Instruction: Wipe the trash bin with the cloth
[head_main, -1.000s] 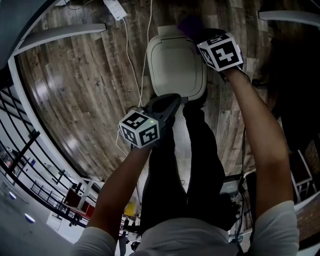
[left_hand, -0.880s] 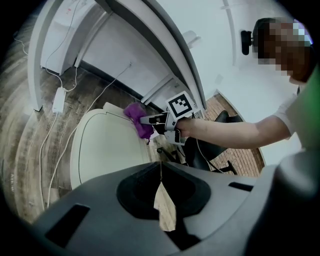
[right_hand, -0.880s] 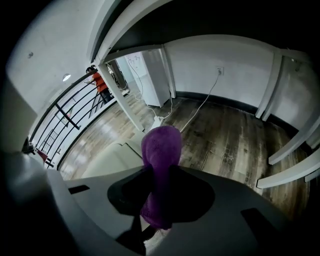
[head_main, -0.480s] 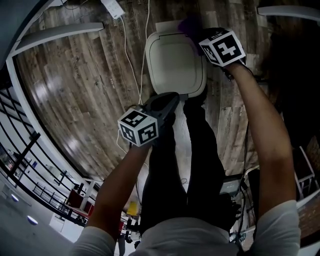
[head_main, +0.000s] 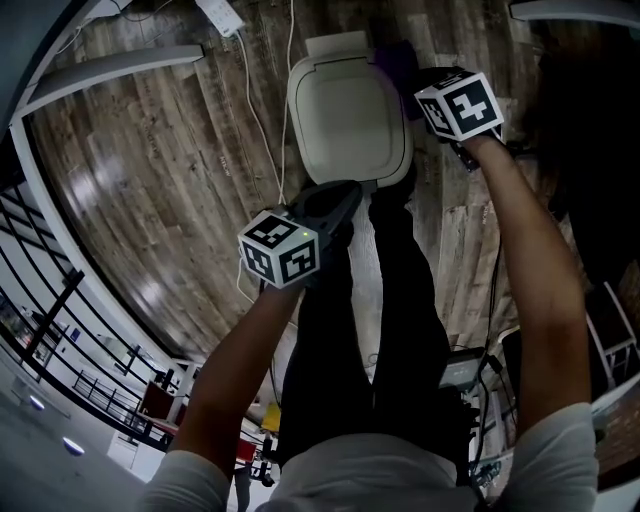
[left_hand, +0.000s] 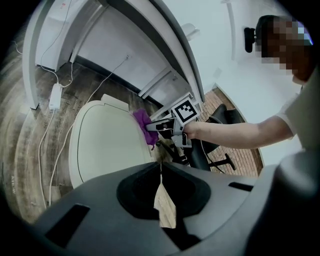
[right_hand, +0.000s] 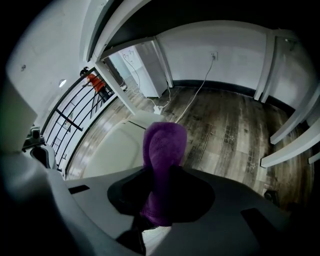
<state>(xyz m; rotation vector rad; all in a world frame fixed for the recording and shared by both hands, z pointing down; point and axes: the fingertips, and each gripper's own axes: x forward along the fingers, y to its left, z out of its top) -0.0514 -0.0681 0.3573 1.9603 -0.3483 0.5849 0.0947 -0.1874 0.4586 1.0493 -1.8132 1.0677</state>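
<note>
Head view: right gripper (head_main: 418, 78) clamped on purple cloth (head_main: 398, 60), at right rim of white trash bin (head_main: 345, 120); left gripper (head_main: 345, 196) closed, empty, near bin's front edge.

Dim overall in head view, dark at right side. Pale glare streak across wooden floor (head_main: 110, 190) at left. Heavy fisheye bending and black vignette at edges of all three views. Left gripper view brightest, white wall (left_hand: 220, 45) washed out. Purple cloth (right_hand: 162, 165) soft, out of focus close up.
</note>
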